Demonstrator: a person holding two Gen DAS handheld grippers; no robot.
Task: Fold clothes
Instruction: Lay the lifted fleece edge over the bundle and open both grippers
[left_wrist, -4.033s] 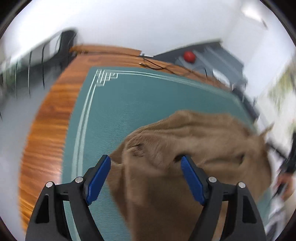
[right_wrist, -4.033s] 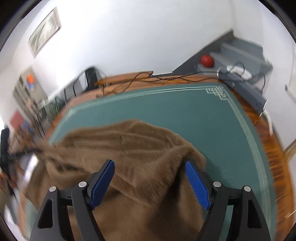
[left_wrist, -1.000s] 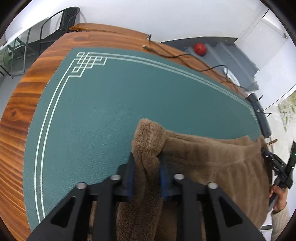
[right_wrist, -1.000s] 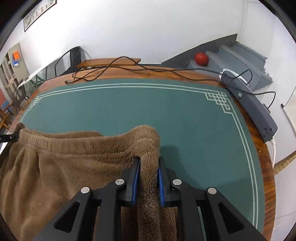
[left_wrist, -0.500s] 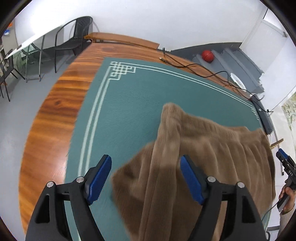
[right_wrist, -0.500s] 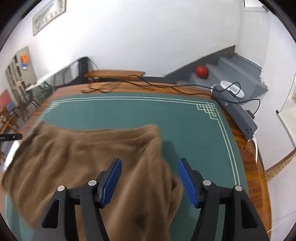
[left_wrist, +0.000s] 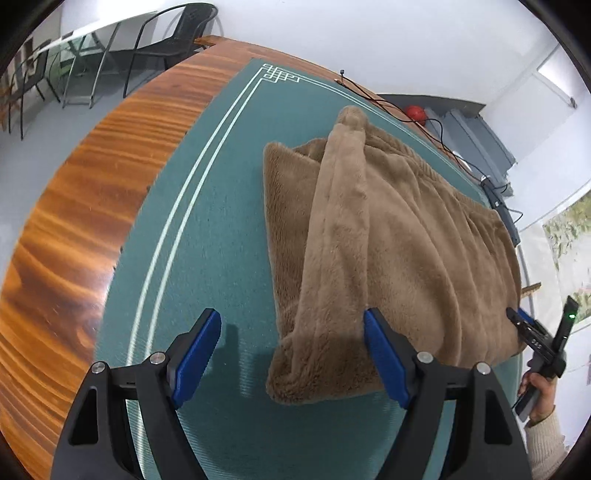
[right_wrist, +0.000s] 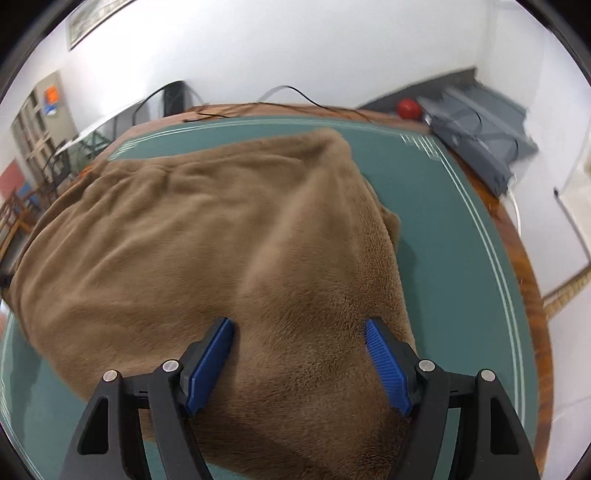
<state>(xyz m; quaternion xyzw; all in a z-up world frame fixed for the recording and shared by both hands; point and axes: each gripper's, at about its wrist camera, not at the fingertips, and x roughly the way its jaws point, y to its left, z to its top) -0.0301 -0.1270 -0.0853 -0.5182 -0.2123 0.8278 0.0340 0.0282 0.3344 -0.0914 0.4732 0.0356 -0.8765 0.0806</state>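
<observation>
A brown fleece garment (left_wrist: 388, 236) lies folded over on the green mat (left_wrist: 207, 236), with a raised ridge running along its left part. My left gripper (left_wrist: 291, 354) is open above the garment's near left corner, holding nothing. In the right wrist view the same brown fleece garment (right_wrist: 207, 236) fills most of the frame. My right gripper (right_wrist: 299, 358) hovers open over its near right part, empty. The other gripper (left_wrist: 532, 332) shows at the garment's far right edge in the left wrist view, held by a hand (left_wrist: 541, 395).
The mat lies on a wooden table (left_wrist: 74, 206) with a rounded rim. Cables (right_wrist: 258, 107) run along the back edge. A grey stair unit (right_wrist: 484, 140) with a red ball (right_wrist: 408, 108) stands behind on the right. Black chairs (left_wrist: 162, 40) stand beyond the left edge.
Both grippers, shut on the garment's top edge a second ago, have opened and let it go. The fleece has dropped onto the mat, and both grippers have pulled back toward its near side.
</observation>
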